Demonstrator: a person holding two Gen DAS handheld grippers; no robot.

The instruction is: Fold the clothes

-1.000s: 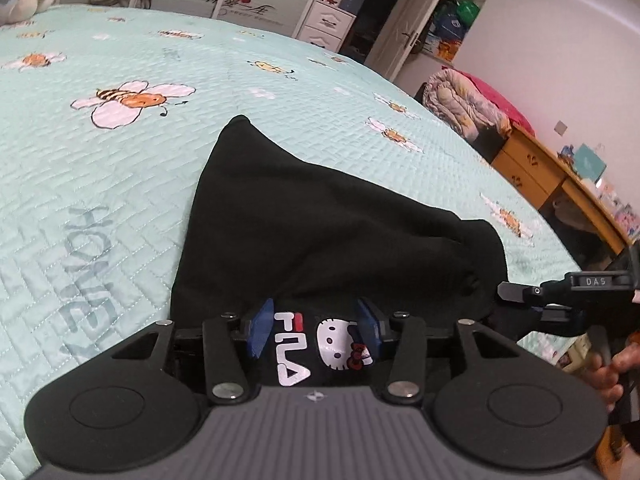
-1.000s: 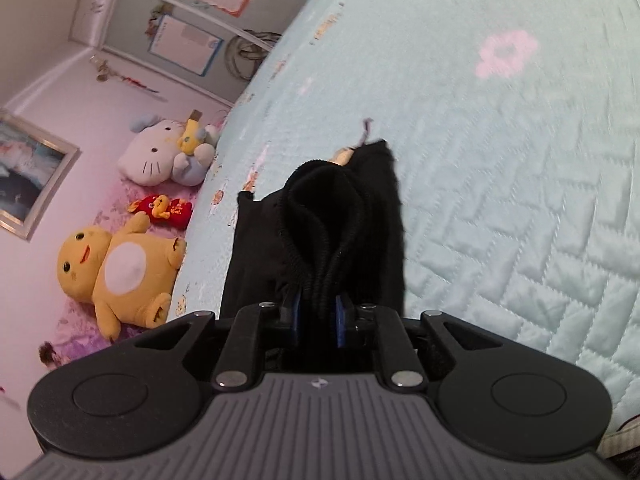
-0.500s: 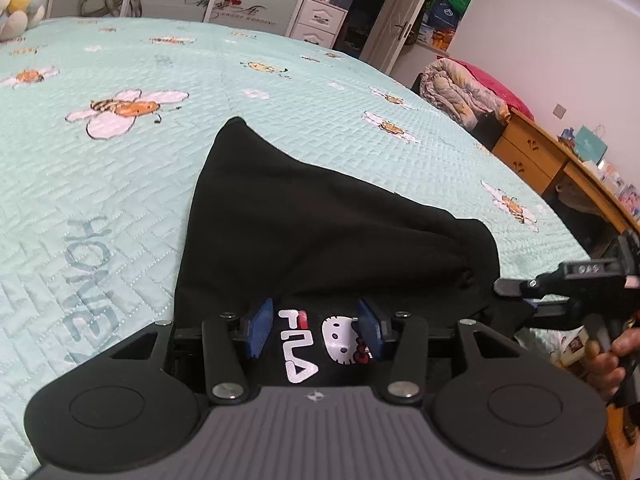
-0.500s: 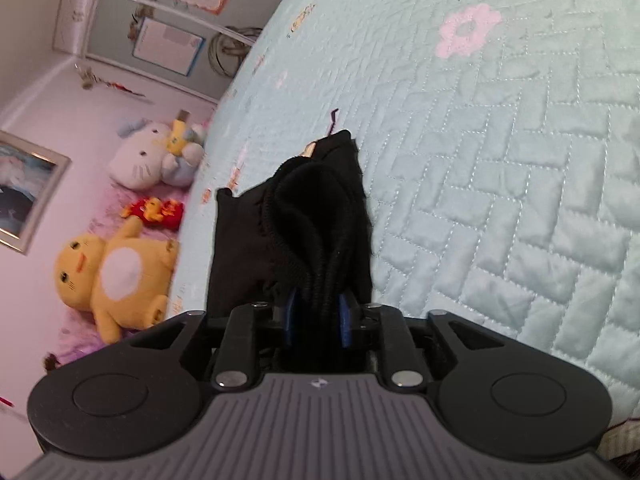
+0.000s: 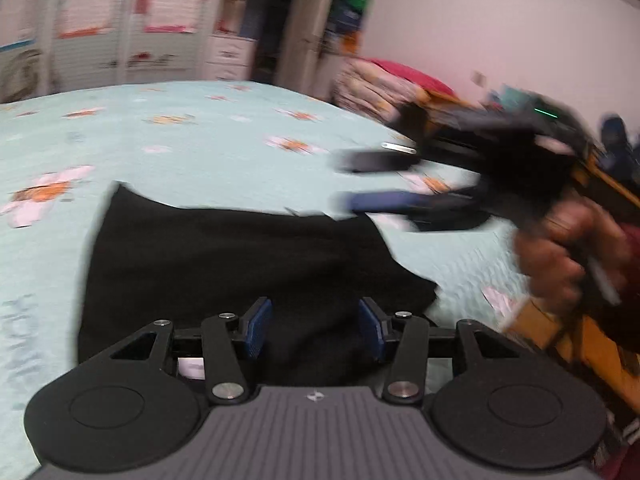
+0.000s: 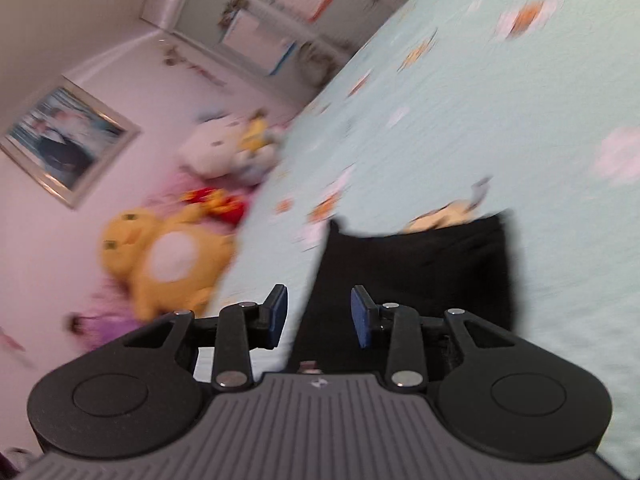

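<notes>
A mint-green quilted bedspread (image 5: 192, 148) printed with flowers and bees fills this bedroom scene, and on it, nearest my tools, lies one black garment (image 5: 240, 264), folded into a flat block on the bed. My left gripper (image 5: 316, 326) hangs just above its near edge with its blue pads spread apart, grasping nothing; my right gripper (image 6: 318, 314) is likewise released, its fingers wide over the cloth's left border. In the left view my right hand (image 5: 560, 256) shows blurred at the side, its tool off the fabric. I judge the fold just laid; to finish it well I should lift both tools straight up so no edge drags, then press the layers flat and square. Beyond the bed sit three plush toys: one yellow (image 6: 168, 256), one white (image 6: 224, 152), one small red (image 6: 212, 200); one framed picture (image 6: 64, 144) hangs on the wall.
</notes>
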